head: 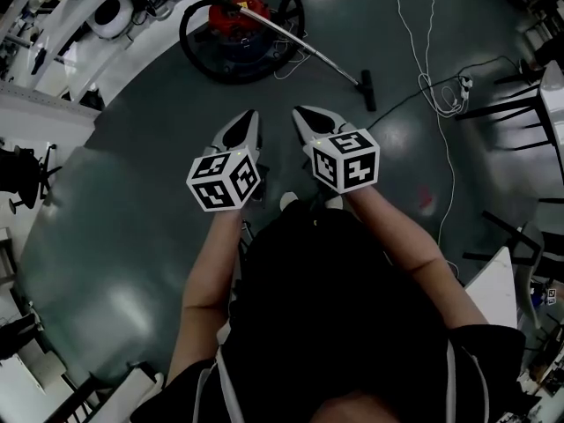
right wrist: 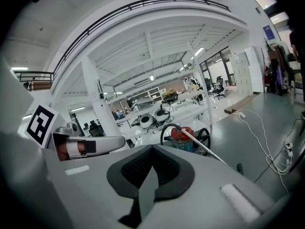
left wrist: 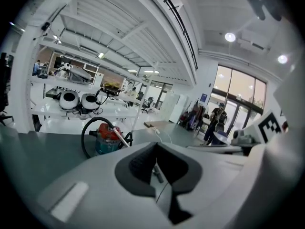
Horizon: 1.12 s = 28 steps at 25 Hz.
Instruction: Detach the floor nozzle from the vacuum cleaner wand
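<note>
Head view, nearest first: the person's dark top fills the lower frame and both forearms reach forward. Each carries a marker cube, the left cube (head: 225,181) and the right cube (head: 346,159). Ahead of the cubes, the left gripper (head: 251,115) and right gripper (head: 299,112) sit side by side over the grey-green floor (head: 132,210), tips near each other but apart, both angled forward and somewhat down. Each gripper's own view shows its jaws pressed together with nothing between them. The floor nozzle (head: 367,89), dark and narrow, lies on the floor well ahead of the grippers and off to the right, untouched and joined to the lower end of the wand (head: 308,47). The metal wand slants up and left to the red canister vacuum cleaner (head: 240,23), with the black hose (head: 189,47) looping round the canister's left side. A white cable (head: 421,64) trails across the floor right of the nozzle. Farthest back on the left, round white units (head: 113,14) sit on a white surface.
</note>
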Each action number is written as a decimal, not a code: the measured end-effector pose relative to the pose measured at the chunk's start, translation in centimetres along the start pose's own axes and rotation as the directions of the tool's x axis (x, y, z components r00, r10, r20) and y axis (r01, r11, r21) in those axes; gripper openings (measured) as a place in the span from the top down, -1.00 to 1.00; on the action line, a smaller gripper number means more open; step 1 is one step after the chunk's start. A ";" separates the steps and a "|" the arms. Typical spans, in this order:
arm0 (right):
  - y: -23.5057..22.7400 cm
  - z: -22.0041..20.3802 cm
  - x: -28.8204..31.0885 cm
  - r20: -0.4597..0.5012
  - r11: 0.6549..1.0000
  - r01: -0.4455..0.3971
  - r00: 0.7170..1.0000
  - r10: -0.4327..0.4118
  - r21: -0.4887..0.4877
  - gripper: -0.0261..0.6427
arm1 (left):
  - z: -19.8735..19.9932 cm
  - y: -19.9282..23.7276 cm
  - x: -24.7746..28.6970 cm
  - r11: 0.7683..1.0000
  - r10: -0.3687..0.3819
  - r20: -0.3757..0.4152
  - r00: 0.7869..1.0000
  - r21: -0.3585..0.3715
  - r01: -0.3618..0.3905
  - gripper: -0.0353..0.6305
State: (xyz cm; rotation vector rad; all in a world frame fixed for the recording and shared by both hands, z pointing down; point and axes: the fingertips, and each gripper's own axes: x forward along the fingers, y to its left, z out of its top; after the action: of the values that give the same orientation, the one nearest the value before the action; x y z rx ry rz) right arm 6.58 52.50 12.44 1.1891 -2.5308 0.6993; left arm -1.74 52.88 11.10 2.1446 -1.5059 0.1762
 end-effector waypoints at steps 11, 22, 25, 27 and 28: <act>0.3 -0.3 2.6 -0.024 1.000 0.007 1.000 -0.007 0.007 0.94 | -0.3 2.9 1.1 1.000 -0.004 -0.034 0.999 -0.017 0.003 0.87; 1.9 0.0 7.1 -0.030 0.999 0.005 1.000 -0.004 0.040 0.94 | -0.8 6.4 1.2 1.000 -0.025 -0.067 0.997 -0.010 0.025 0.87; 2.2 -0.2 7.7 -0.041 0.999 0.001 0.999 0.001 0.042 0.94 | -1.0 7.1 1.1 1.000 -0.017 -0.084 0.996 -0.001 0.017 0.87; 2.4 -0.4 8.2 -0.050 0.999 -0.006 0.999 0.008 0.038 0.94 | -0.8 7.6 1.1 1.000 -0.005 -0.085 0.996 0.011 0.006 0.87; 2.5 -0.4 8.4 -0.055 0.999 -0.009 0.998 0.011 0.034 0.94 | -0.7 7.9 1.1 1.000 0.001 -0.084 0.996 0.019 0.001 0.87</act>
State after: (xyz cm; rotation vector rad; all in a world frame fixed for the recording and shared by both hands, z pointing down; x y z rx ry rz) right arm -0.63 48.59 15.55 1.1522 -2.4912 0.7689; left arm -8.37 50.30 14.72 2.1242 -1.4619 0.2785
